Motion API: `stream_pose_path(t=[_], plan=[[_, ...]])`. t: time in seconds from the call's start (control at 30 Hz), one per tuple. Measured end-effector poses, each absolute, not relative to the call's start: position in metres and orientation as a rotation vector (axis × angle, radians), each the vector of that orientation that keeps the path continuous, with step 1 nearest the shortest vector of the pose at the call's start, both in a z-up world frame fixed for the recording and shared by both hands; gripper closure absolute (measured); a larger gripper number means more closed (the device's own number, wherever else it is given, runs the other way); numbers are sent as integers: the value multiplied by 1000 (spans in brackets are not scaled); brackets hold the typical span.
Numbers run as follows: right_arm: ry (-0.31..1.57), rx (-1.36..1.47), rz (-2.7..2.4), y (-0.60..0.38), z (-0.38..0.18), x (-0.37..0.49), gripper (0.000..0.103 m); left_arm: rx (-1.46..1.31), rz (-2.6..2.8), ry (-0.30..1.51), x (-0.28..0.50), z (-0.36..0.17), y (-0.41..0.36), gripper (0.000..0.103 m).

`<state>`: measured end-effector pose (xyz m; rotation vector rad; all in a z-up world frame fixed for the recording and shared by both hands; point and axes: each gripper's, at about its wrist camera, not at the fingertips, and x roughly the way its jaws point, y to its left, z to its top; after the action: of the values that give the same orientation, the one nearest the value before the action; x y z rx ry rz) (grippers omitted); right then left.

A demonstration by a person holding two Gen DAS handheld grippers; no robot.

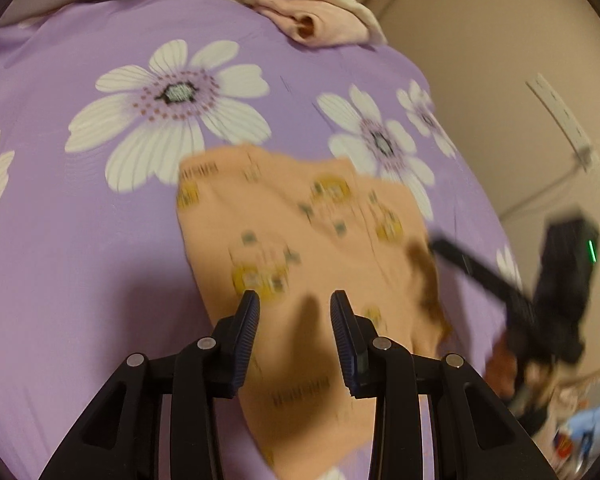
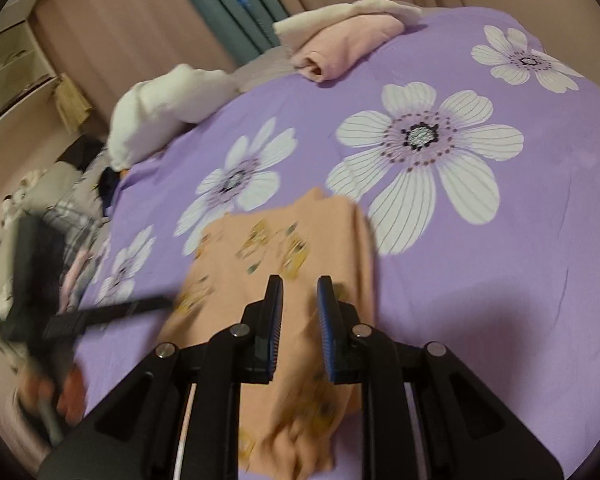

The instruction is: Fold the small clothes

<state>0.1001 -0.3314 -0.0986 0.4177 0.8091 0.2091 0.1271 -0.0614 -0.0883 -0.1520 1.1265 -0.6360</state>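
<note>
A small peach cotton garment printed with yellow motifs (image 1: 300,240) lies spread on the bed's purple sheet with large white flowers (image 1: 80,240), its surface creased. The left tongs (image 1: 294,312) hover above the garment's near part, fingers parted with nothing between them. The right tongs (image 2: 299,298) hover likewise over the cloth, fingers apart by a narrower gap and empty. A folded pale pink garment (image 2: 340,52) rests at the sheet's far edge, well apart, beside white cloth (image 2: 164,108).
</note>
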Motion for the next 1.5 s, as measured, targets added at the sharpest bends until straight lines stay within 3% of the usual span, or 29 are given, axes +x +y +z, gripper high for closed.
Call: stream_pose_path(t=[0.1, 0.27, 0.37, 0.67, 1.07, 1.13, 1.2, 1.27, 1.33, 1.5], plan=[[845, 420, 171, -334, -110, 119, 85, -90, -648, 1133, 113, -96, -68, 69], [942, 443, 103, -347, -138, 132, 97, -75, -636, 1145, 112, -103, -73, 69], [924, 450, 82, -349, -128, 121, 87, -99, -631, 1142, 109, -97, -68, 69], [837, 292, 251, -313, -87, 65, 87, -68, -679, 1079, 68, -82, -71, 69], [960, 227, 225, -297, -130, 46, 92, -107, -662, 1160, 61, -111, -70, 69], [959, 234, 227, -297, -126, 42, 89, -126, -664, 1161, 57, -105, -65, 69], [949, 254, 241, -299, -121, 32, 79, -159, -671, 1156, 52, -98, -56, 67], [938, 294, 253, -305, -116, 23, 66, -206, -663, 1152, 47, -94, -42, 58], [923, 334, 250, -314, -112, 14, 64, -267, -644, 1145, 45, -92, -26, 48], [928, 492, 222, -346, -118, 4, 54, -366, -583, 1158, 51, -94, 5, 47]])
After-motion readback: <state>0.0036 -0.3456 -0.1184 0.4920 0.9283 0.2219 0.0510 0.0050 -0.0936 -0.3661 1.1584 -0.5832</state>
